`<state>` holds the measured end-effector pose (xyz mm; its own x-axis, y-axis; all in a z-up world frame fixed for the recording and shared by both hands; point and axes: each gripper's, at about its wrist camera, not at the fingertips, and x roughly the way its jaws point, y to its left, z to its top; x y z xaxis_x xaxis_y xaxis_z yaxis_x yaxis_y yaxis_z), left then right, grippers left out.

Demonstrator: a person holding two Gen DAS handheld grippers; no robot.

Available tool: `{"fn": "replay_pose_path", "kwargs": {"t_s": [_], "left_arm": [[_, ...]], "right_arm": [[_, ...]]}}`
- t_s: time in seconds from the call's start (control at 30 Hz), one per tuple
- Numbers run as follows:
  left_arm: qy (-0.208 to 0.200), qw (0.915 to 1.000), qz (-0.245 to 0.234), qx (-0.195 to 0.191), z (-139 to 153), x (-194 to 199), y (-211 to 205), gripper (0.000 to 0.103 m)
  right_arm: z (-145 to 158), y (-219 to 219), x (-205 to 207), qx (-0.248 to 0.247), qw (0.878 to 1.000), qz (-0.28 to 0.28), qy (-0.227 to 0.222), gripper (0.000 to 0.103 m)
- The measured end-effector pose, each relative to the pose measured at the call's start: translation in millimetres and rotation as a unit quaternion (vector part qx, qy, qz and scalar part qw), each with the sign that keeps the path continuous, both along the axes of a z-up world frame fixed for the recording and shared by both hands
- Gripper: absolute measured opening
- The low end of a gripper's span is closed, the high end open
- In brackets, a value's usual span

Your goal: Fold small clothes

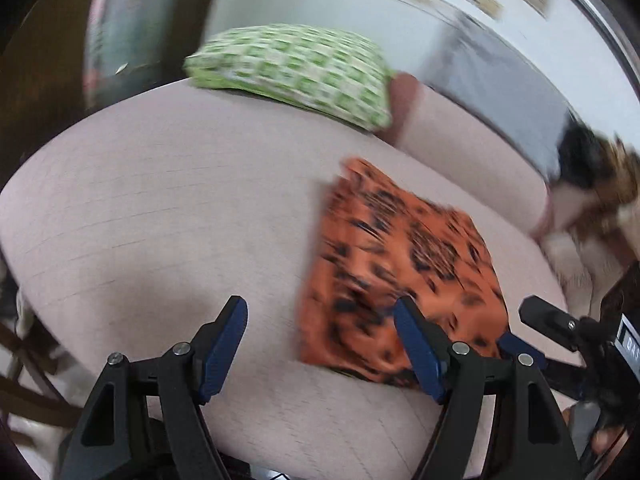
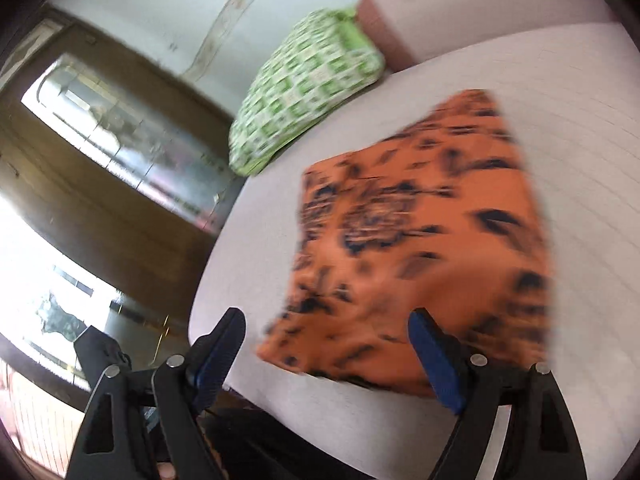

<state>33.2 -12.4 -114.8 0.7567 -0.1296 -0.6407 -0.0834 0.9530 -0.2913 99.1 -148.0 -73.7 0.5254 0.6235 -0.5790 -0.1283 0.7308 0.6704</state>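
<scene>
An orange cloth with a dark floral print [image 1: 400, 264] lies folded in a flat rectangle on the pale pink cushioned surface [image 1: 160, 220]. My left gripper [image 1: 320, 308] is open and holds nothing; its right finger shows over the cloth's near left part. In the right wrist view the same cloth [image 2: 432, 220] lies just ahead of my right gripper [image 2: 326, 318], which stands open with nothing pressed between its pads. The cloth's near edge sits between its fingertips. The right gripper [image 1: 524, 328] also shows at the cloth's near right corner in the left wrist view. Both views are blurred.
A green-and-white checked pillow [image 1: 296, 72] [image 2: 304, 92] lies at the far end beside a pink bolster [image 2: 400, 28]. A furry brown, black and white thing [image 1: 592, 200] sits at the right edge. The surface's left edge drops toward a wooden door [image 2: 120, 200].
</scene>
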Motion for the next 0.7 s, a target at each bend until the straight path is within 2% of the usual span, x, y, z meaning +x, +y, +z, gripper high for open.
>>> {"fn": "replay_pose_path", "kwargs": {"t_s": [0.1, 0.17, 0.2, 0.23, 0.27, 0.33, 0.4, 0.43, 0.5, 0.6, 0.67, 0.7], "left_arm": [[0.031, 0.9994, -0.013, 0.011, -5.7, 12.6, -13.3, 0.075], [0.056, 0.9982, -0.024, 0.004, -10.7, 21.9, -15.3, 0.055], [0.068, 0.9973, -0.028, 0.005, -12.2, 27.0, -16.0, 0.027], [0.077, 0.9966, -0.028, 0.003, -12.8, 29.8, -15.6, 0.014], [0.071, 0.9972, -0.023, -0.003, -8.6, 29.1, -13.3, 0.014], [0.058, 0.9982, -0.007, 0.009, -4.6, 26.3, -11.6, 0.013], [0.097, 0.9952, 0.015, -0.004, -28.3, 35.4, -2.9, 0.014], [0.123, 0.9919, 0.02, -0.025, -45.5, 39.6, 3.8, 0.016], [0.107, 0.9937, 0.021, -0.026, -37.4, 36.0, 4.4, 0.016], [0.089, 0.9958, 0.023, 0.003, -19.8, 30.8, -2.0, 0.02], [0.08, 0.9964, 0.026, 0.005, -9.7, 25.9, -3.5, 0.021], [0.065, 0.9972, 0.029, 0.02, 1.2, 21.3, -7.4, 0.022]], "right_arm": [[-8.7, -20.9, -10.7, 0.022, 0.999, -0.024, 0.016, 0.086], [-10.4, -33.3, -19.7, 0.037, 0.999, -0.03, 0.017, 0.086], [-8.4, -30.1, -10.7, 0.04, 0.999, -0.029, 0.016, 0.086], [-8.3, -30.4, -9.9, 0.041, 0.999, -0.028, 0.015, 0.086], [-8.4, -29.2, -8.8, 0.04, 0.999, -0.026, 0.014, 0.086], [-3.6, -30.1, -8.4, 0.039, 0.999, -0.021, 0.009, 0.086], [-4.1, -26.3, -6.2, 0.038, 0.999, -0.015, 0.005, 0.086], [-7.2, -26.8, -4.8, 0.038, 0.999, -0.012, 0.011, 0.086], [-14.5, -30.9, -2.6, 0.055, 0.998, -0.006, 0.032, 0.086], [-6.8, -41.0, -5.5, 0.056, 0.998, -0.01, 0.018, 0.086], [-2.1, -54.6, -5.3, 0.066, 0.997, -0.024, 0.013, 0.086], [-1.7, -66.0, -5.3, 0.073, 0.997, -0.037, 0.01, 0.086]]}}
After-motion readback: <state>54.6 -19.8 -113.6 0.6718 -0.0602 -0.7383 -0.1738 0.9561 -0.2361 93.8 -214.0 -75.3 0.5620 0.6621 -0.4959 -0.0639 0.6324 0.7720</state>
